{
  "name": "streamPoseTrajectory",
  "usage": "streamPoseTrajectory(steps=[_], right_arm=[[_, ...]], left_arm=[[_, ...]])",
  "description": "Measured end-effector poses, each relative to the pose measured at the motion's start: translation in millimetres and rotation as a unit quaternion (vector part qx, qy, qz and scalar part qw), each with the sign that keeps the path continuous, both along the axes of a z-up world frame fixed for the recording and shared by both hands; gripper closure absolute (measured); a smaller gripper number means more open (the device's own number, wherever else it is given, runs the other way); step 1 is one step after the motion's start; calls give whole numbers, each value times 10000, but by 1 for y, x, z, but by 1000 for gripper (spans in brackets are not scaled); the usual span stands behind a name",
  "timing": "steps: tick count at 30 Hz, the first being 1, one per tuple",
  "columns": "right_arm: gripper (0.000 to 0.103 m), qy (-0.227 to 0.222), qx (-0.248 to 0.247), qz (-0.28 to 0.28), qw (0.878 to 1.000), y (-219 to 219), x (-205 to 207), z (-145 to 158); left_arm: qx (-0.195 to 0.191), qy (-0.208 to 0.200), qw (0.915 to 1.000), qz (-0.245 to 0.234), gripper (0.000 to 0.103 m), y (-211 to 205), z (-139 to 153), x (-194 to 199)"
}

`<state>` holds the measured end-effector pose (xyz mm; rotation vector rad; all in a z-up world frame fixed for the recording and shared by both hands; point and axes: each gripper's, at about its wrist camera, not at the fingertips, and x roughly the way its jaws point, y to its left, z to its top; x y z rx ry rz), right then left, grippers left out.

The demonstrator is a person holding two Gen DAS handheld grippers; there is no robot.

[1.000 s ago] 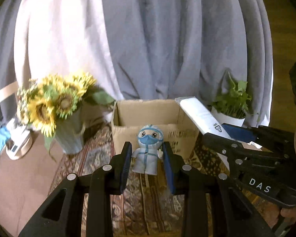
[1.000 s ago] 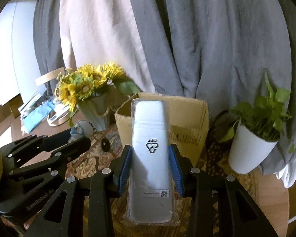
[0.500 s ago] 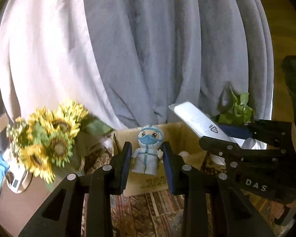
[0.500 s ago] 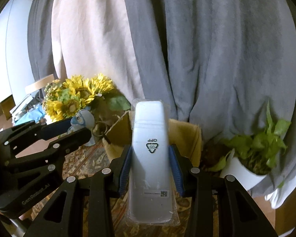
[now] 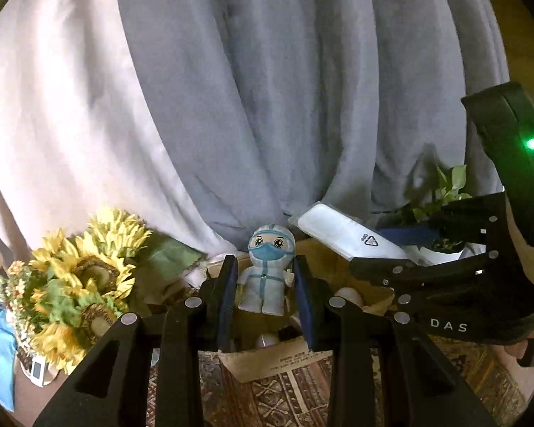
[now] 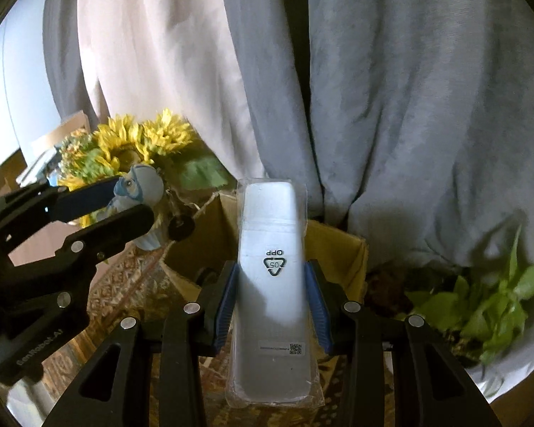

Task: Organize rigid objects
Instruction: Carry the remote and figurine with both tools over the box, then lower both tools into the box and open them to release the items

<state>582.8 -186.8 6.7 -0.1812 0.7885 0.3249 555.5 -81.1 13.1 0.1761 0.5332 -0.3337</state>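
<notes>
My left gripper (image 5: 266, 277) is shut on a small doll in a white suit and blue mask (image 5: 267, 274), held above the open cardboard box (image 5: 277, 359). My right gripper (image 6: 271, 284) is shut on a long white device sealed in a clear bag (image 6: 270, 284), held over the same box (image 6: 341, 259). The right gripper and the white device (image 5: 349, 238) show at the right in the left wrist view. The left gripper and the doll (image 6: 139, 186) show at the left in the right wrist view. Pale round things (image 5: 349, 295) lie inside the box.
Sunflowers in a vase (image 5: 78, 284) stand left of the box. A potted green plant (image 6: 480, 309) stands to its right. A patterned rug (image 5: 288, 398) covers the table. Grey and white curtains (image 5: 267, 106) hang close behind.
Both grippers have risen and moved forward with their loads, from in front of the box to above its opening. The grips have not changed.
</notes>
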Motion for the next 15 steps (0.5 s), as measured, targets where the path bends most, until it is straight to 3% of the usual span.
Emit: streamPoseTrajectory(steps=[15], right_arm=[[64, 797, -580, 462, 9941, 5, 66, -41]], left_arm=[[427, 710, 9962, -258, 72, -17, -39, 73]])
